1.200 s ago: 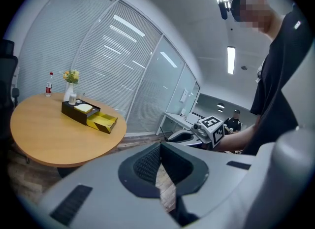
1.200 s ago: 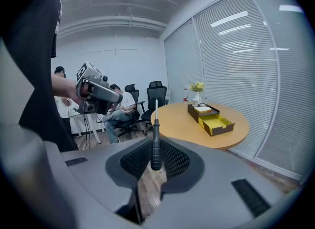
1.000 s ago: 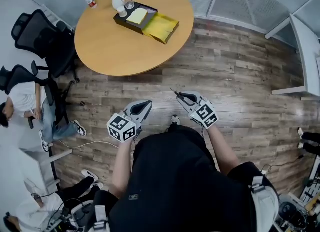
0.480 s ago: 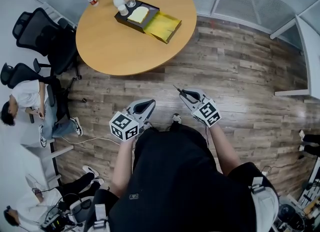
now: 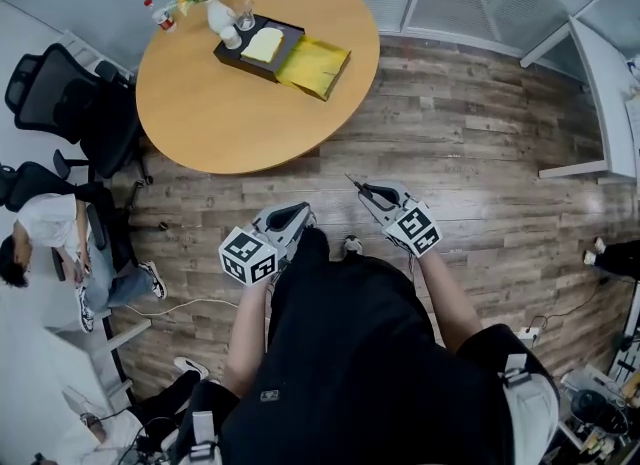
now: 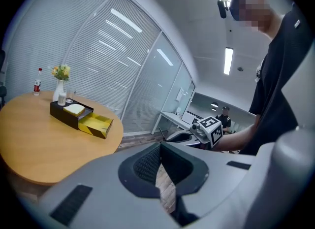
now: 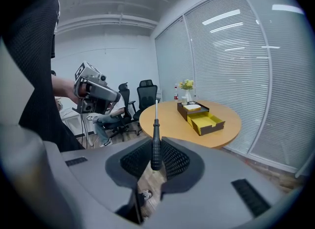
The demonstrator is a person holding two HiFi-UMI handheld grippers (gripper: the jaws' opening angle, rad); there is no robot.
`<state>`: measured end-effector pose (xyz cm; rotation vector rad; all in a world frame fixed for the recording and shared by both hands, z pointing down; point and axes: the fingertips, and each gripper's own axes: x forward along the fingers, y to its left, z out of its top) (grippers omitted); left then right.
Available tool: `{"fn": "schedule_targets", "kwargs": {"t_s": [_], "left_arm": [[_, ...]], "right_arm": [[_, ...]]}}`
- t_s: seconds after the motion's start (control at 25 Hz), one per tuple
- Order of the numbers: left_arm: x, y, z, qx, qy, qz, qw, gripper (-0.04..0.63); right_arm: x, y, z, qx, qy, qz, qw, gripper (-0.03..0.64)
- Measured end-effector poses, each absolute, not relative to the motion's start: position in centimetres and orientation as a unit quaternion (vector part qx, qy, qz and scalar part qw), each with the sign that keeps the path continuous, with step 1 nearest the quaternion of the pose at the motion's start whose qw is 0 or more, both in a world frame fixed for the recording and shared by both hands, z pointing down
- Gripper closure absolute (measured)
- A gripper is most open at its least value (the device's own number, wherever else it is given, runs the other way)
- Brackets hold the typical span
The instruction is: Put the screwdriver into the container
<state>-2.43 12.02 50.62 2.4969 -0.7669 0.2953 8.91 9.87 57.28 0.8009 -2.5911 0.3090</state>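
right gripper (image 5: pixel 366 191): clamped on screwdriver (image 7: pixel 155 145) handle, shaft upright, so I can carry it over.
left gripper (image 5: pixel 290 217): jaws together, empty, spare.
container (image 5: pixel 312 63): open yellow tray near round table's (image 5: pixel 230 113) far edge, by vase (image 5: pixel 219 17); well apart from the screwdriver.
room: wood floor (image 5: pixel 470 153), office chairs (image 5: pixel 55 88), glass walls.

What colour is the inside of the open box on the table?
Yellow; the box shows best in the head view.
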Motion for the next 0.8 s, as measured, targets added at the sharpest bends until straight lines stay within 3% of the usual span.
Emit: {"fn": "schedule_targets", "kwargs": {"t_s": [0.8], "left_arm": [[-10.7, -1.5, 50.8, 0.94, -0.207, 0.103, 0.251, 0.592]], "right_arm": [[3.7, 1.3, 56.4, 0.385, -0.888, 0.126, 0.22, 0.56]]}}
